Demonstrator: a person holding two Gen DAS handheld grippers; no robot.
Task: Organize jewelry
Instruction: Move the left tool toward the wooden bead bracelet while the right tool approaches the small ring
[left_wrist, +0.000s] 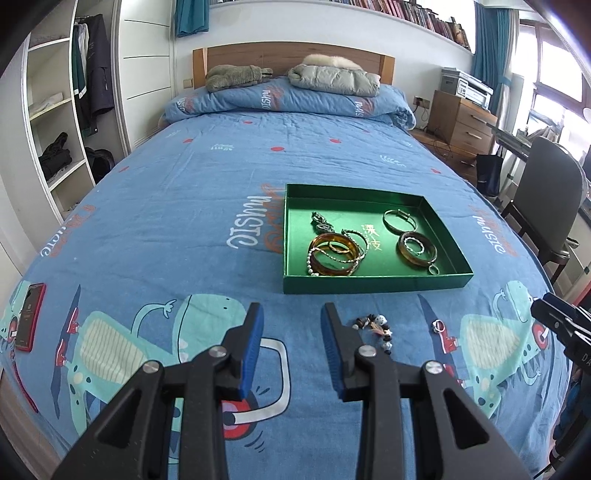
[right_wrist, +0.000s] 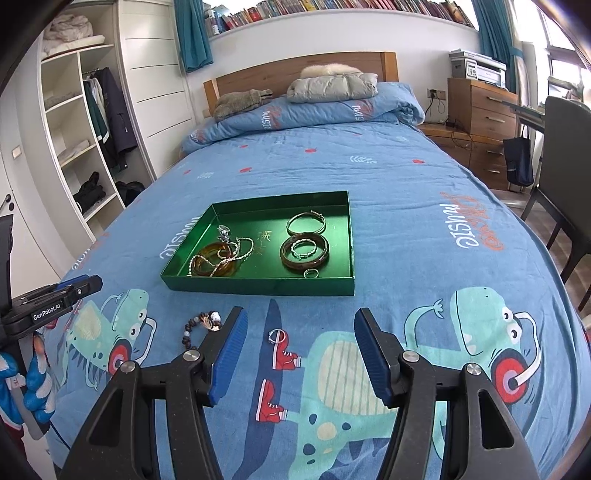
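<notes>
Now your silver ring (right_wrist: 276, 336) and beaded bracelet (right_wrist: 201, 326), perhaps wooden, lie on the bedspread (right_wrist: 406, 229) just short of the green tray (right_wrist: 258, 286) near the bed's foot edge, both your right gripper (right_wrist: 297, 350) and left gripper (left_wrist: 291, 350) spread wide, gripping nothing.

Black left gripper (left_wrist: 291, 314); right gripper (right_wrist: 299, 319) — blue ribbed pads, silver screws.
</notes>
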